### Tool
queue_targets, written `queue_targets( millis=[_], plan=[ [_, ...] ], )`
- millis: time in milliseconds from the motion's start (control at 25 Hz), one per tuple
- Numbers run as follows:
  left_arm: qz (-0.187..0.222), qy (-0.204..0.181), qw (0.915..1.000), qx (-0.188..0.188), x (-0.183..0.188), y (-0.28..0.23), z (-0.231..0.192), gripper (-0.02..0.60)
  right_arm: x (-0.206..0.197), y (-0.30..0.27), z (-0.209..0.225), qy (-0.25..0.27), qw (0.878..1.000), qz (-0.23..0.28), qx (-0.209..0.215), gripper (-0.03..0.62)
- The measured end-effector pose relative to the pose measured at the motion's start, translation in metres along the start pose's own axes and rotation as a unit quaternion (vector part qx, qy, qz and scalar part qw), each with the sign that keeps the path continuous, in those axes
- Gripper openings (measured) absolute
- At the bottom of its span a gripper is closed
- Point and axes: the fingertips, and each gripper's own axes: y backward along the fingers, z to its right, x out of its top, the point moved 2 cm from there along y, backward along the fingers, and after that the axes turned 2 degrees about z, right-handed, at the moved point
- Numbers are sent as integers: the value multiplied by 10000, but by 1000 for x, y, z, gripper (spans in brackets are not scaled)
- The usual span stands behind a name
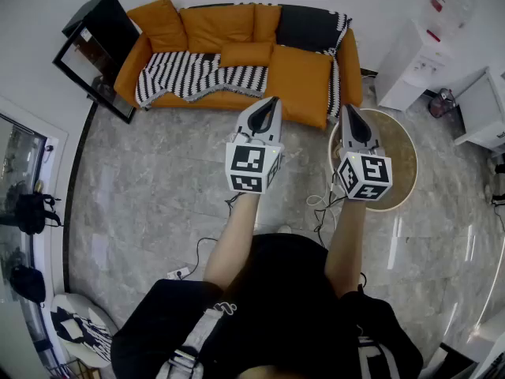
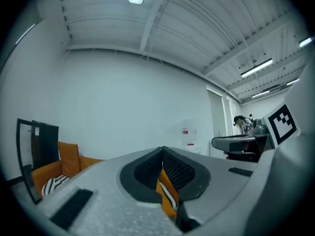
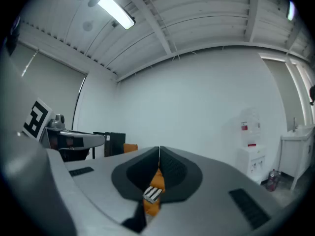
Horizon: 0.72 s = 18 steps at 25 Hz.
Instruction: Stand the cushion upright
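An orange sofa [image 1: 237,50] stands against the far wall, with a black-and-white striped blanket [image 1: 197,73] over its seat. A small orange cushion [image 1: 246,54] lies flat on the seat; other orange cushions and a black one [image 1: 308,26] lean upright on the backrest. My left gripper [image 1: 274,101] and right gripper [image 1: 347,109] are held level side by side over the floor, short of the sofa. The left gripper view shows its jaws [image 2: 162,154] shut with nothing held; in the right gripper view the jaws [image 3: 159,154] are likewise shut and empty. Sofa and blanket show through the slits.
A round low table [image 1: 398,156] stands right of my right gripper. A white water dispenser [image 1: 414,61] and a white cabinet [image 1: 481,109] are at far right. A black framed panel [image 1: 95,54] leans left of the sofa. Cables [image 1: 316,204] and a power strip [image 1: 180,273] lie on the floor.
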Motion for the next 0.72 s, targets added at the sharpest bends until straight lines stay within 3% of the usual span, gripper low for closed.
queue_targets(
  millis=[720],
  plan=[
    [-78, -2, 9990, 436, -5, 0, -3, 9, 5, 1, 40, -212, 9993, 304, -24, 12]
  ],
)
